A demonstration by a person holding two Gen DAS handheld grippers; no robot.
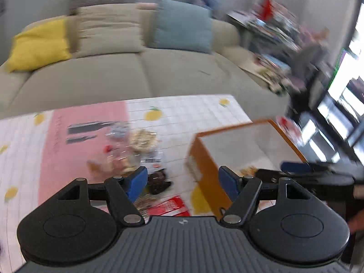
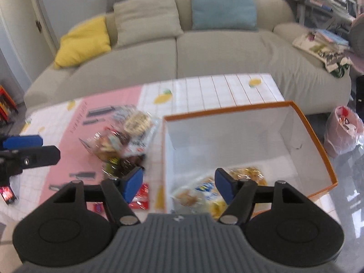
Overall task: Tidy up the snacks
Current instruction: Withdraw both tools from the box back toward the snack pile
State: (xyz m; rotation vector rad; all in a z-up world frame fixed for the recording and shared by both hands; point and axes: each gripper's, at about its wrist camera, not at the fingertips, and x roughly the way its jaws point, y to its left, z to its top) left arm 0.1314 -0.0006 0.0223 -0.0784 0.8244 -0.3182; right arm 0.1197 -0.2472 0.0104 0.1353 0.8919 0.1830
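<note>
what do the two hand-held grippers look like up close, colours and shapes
The left hand-held gripper and the right hand-held gripper look alike: a ribbed grey body with a small logo, two round black discs at the sides, black linkage arms with silver pins, and blue pads on the fingers. No cables or sleeves show.

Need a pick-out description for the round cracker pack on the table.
Start at the orange-rimmed box on the lemon-print tablecloth. Left of it lies a loose snack pile. At its far end is the round cracker pack: clear wrap, pale disc-shaped crackers, unlike the darker packets nearer.

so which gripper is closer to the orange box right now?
Right. The right gripper hangs over the orange box at its near-left corner; the left gripper hangs beside it, over the loose snacks.
</note>
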